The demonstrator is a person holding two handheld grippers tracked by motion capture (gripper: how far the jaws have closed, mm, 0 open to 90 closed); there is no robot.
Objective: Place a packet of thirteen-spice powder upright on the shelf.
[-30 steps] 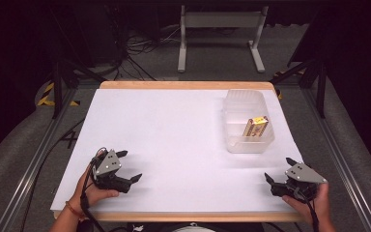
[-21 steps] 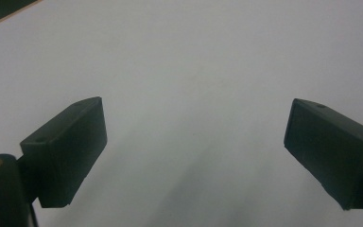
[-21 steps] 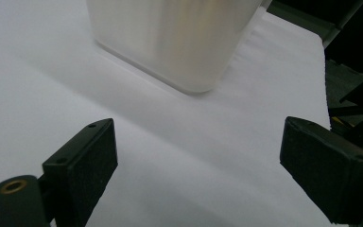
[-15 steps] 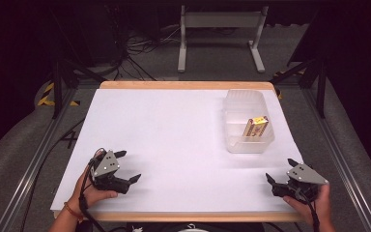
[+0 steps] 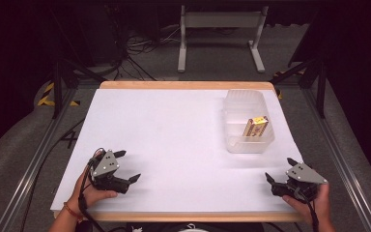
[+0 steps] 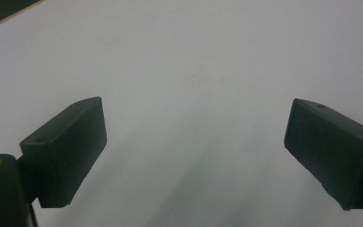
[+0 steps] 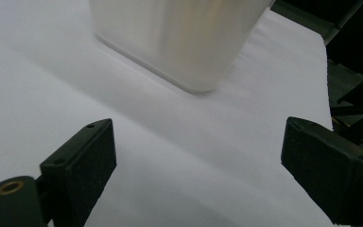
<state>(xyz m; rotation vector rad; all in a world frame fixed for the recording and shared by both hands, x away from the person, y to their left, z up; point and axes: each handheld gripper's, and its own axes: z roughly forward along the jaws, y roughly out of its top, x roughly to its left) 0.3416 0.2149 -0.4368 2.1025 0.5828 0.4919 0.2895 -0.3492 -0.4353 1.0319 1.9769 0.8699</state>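
Sitting in tub (image 5: 249, 126), box (image 5: 255, 126), beyond right tongs (image 5: 281, 171).

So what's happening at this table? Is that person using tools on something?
A person sits at a white table, holding a two-jaw gripper in each hand. The left gripper and the right gripper both rest near the table's near edge with jaws wide open, gripping nothing. On the right side of the table stands a clear plastic container with a small yellow-brown box inside it. Nothing is being handled right now.
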